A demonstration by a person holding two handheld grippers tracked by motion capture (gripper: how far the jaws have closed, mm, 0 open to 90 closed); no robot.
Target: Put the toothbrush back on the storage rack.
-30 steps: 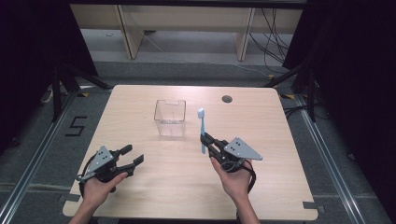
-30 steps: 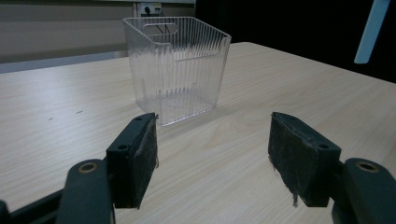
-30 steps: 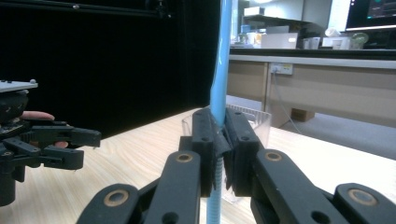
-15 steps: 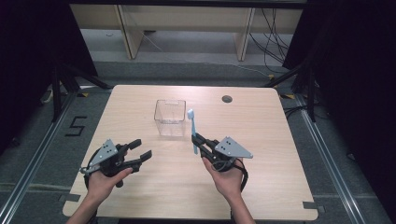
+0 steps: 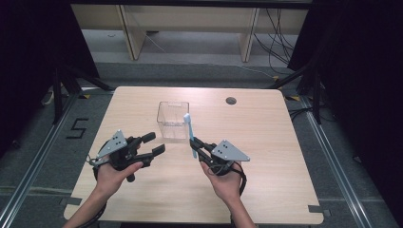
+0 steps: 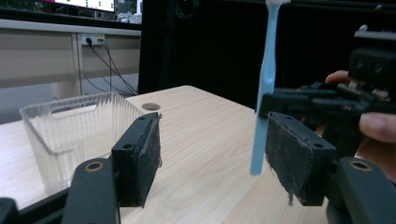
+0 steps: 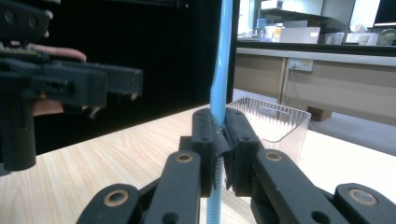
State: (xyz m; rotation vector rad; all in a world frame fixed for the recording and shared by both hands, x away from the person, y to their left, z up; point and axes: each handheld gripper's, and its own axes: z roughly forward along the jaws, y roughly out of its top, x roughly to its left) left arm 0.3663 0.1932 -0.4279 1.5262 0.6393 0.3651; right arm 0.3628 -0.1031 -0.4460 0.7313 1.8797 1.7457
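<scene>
The right gripper (image 5: 196, 146) is clamped on a light blue toothbrush (image 5: 190, 134), its jaws pinching the handle low down; the toothbrush stands nearly upright, head at the top, just in front of the clear plastic container (image 5: 173, 119) on the bench (image 5: 285, 142); the right hand (image 5: 224, 178) comes in from the bottom edge of the high view, forearm angled up and slightly left, the grey plate on top of the gripper turned toward the camera; in the right gripper view the handle runs straight up between the closed pads (image 7: 219, 140), with the container behind and to the right; the left gripper (image 5: 153, 144) stands wide open and holds nothing, pointing right toward the toothbrush; the left hand (image 5: 114, 171) grips it from below, forearm slanting in from the lower left; in the left gripper view the toothbrush (image 6: 265, 88) hangs just inside the far pad (image 6: 292, 154), the container (image 6: 74, 128) beyond the near one; whether it touches the pad cannot be told.
</scene>
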